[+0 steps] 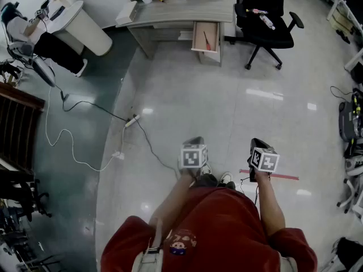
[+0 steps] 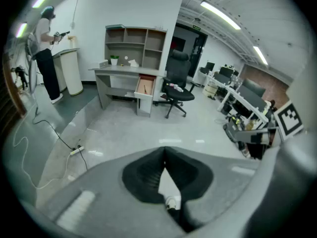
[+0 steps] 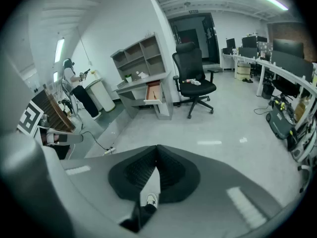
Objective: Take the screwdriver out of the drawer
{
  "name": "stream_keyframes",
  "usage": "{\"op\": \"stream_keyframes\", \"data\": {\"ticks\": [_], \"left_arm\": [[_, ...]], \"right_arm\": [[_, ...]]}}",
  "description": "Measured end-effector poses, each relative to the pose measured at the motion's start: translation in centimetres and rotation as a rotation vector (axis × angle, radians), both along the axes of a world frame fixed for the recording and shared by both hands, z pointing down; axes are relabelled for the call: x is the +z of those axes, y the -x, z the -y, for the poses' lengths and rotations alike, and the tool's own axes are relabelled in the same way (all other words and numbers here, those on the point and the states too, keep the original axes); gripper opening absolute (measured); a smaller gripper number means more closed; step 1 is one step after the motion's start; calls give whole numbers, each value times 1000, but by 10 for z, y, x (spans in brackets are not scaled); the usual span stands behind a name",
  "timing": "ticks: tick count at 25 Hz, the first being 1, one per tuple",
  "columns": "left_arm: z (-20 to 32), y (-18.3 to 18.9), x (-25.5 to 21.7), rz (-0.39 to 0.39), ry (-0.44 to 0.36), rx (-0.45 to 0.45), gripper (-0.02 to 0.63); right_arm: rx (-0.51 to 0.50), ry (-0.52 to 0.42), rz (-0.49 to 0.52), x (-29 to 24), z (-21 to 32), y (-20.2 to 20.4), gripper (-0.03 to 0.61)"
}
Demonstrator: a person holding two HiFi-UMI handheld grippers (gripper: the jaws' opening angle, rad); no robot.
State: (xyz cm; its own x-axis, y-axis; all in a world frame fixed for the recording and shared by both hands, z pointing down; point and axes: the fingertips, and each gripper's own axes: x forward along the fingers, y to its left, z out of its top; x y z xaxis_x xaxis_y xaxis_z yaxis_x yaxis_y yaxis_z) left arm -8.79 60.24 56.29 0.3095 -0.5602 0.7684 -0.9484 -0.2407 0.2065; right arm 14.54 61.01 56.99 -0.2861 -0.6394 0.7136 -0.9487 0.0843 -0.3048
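The desk's drawer [image 1: 206, 37] stands pulled open far ahead of me, across the floor. A thin reddish screwdriver [image 1: 207, 39] lies inside it. The drawer also shows in the left gripper view [image 2: 145, 87] and the right gripper view [image 3: 153, 90], small and distant. My left gripper [image 1: 194, 141] and right gripper [image 1: 258, 144] are held close to my body, side by side, tilted down toward the floor. Both are shut with nothing between the jaws: the left gripper's [image 2: 164, 150] and the right gripper's [image 3: 157, 148] tips meet. Neither is near the drawer.
A grey desk [image 1: 181, 13] with shelves stands at the far wall, a black office chair [image 1: 264, 16] to its right. A cable and power strip [image 1: 131, 119] lie on the floor on the left. Another person [image 1: 34, 41] stands by a white bin. Red tape [image 1: 279, 175] marks the floor.
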Motion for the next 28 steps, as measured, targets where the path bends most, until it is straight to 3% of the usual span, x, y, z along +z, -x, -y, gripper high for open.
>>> {"op": "stream_keyframes", "data": {"ticks": [4, 11, 28], "left_arm": [[-8, 16, 0, 10, 24, -6, -2], [-6, 26, 1, -3, 29, -23, -2], [63, 99, -1, -29, 2, -22, -2]], "right_arm": [[-19, 25, 12, 3, -8, 26, 2], [-34, 27, 8, 0, -2, 35, 2], [-59, 40, -1, 1, 66, 119, 2]]}}
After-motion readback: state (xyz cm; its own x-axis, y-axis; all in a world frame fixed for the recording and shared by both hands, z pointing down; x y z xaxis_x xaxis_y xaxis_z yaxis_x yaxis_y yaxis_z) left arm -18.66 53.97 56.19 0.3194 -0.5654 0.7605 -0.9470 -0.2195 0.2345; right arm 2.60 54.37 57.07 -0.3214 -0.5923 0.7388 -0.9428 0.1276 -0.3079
